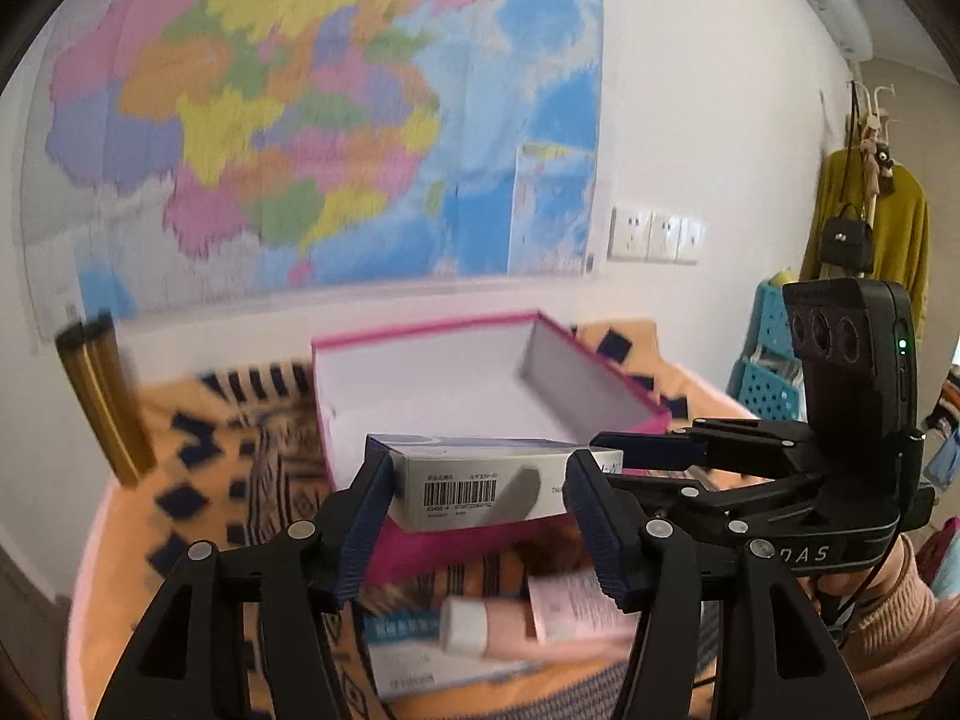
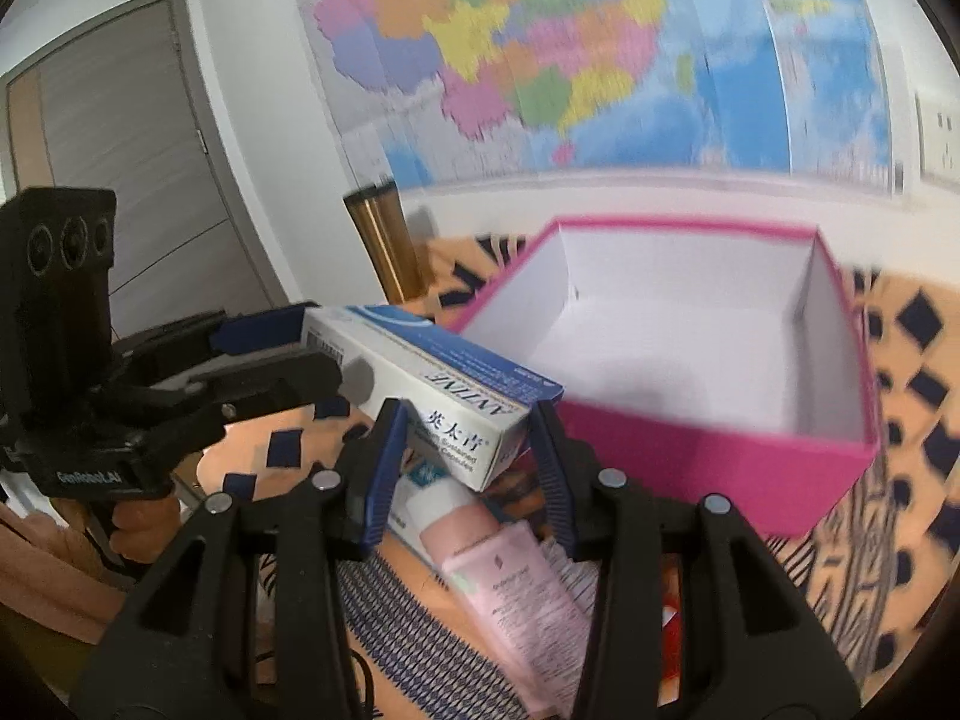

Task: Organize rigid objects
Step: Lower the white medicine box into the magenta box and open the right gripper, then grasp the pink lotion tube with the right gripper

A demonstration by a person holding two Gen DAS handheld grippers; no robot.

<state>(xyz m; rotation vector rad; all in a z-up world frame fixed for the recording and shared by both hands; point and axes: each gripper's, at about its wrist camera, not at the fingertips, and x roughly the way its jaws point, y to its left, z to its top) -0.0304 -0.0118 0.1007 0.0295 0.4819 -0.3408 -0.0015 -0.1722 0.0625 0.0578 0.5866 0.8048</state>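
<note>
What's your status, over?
Right gripper clamped on white-and-blue medicine carton; left gripper at other end, grip unclear. Carton aloft before open pink cardboard box. Nothing between them.

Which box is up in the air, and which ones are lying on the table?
The white-and-blue medicine carton is lifted, clamped between both grippers. The open pink box and the flat blue-labelled white box rest on the patterned cloth.

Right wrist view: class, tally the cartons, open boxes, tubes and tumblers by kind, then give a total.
White-and-blue cardboard cartons: 2, one lifted, one lying flat
Open pink cardboard box: 1
Pink plastic tube: 1
Gold metal tumbler: 1
Total: 5
</note>
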